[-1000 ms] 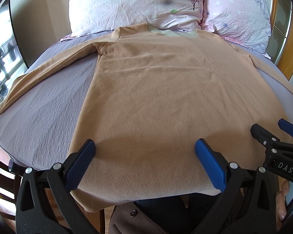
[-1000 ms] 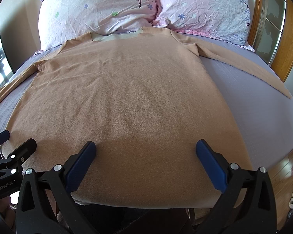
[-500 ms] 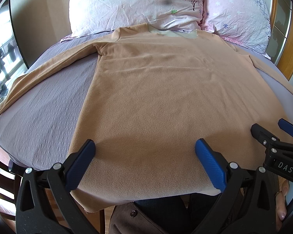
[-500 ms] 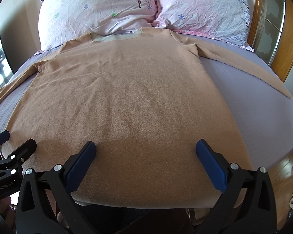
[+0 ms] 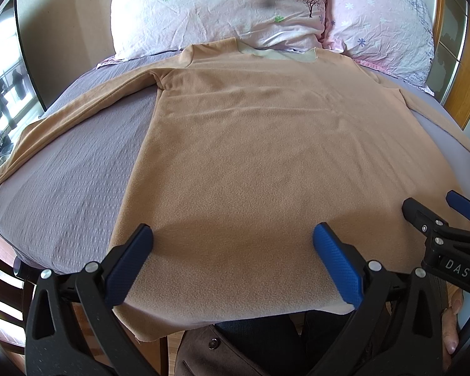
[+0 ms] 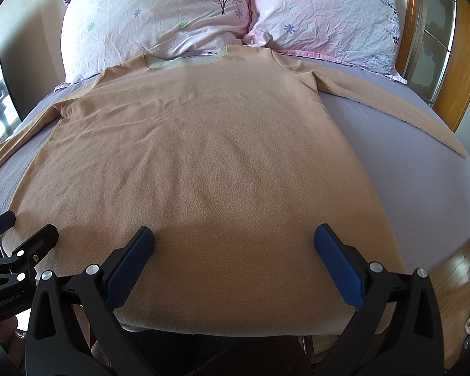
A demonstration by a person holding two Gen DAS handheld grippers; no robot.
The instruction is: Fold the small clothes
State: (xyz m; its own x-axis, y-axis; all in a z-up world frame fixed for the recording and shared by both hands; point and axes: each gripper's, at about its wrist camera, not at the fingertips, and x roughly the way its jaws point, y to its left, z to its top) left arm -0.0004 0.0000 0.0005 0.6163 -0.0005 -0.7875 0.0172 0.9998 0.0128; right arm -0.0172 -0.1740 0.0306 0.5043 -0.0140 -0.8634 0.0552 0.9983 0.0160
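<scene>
A tan long-sleeved fleece top (image 5: 266, 144) lies flat on the bed, collar toward the pillows, both sleeves spread out to the sides; it also shows in the right wrist view (image 6: 197, 156). My left gripper (image 5: 232, 241) is open and empty, hovering over the hem near its left corner. My right gripper (image 6: 233, 241) is open and empty over the hem toward the right corner. Each gripper shows at the edge of the other's view, the right one (image 5: 438, 219) and the left one (image 6: 18, 235).
The lavender bed sheet (image 5: 72, 169) lies under the top. Two floral pillows (image 6: 159, 15) lean at the head of the bed, by a wooden headboard (image 6: 463, 50). Wooden floor (image 6: 457, 269) lies to the right. My dark-clothed body stands at the bed's foot edge.
</scene>
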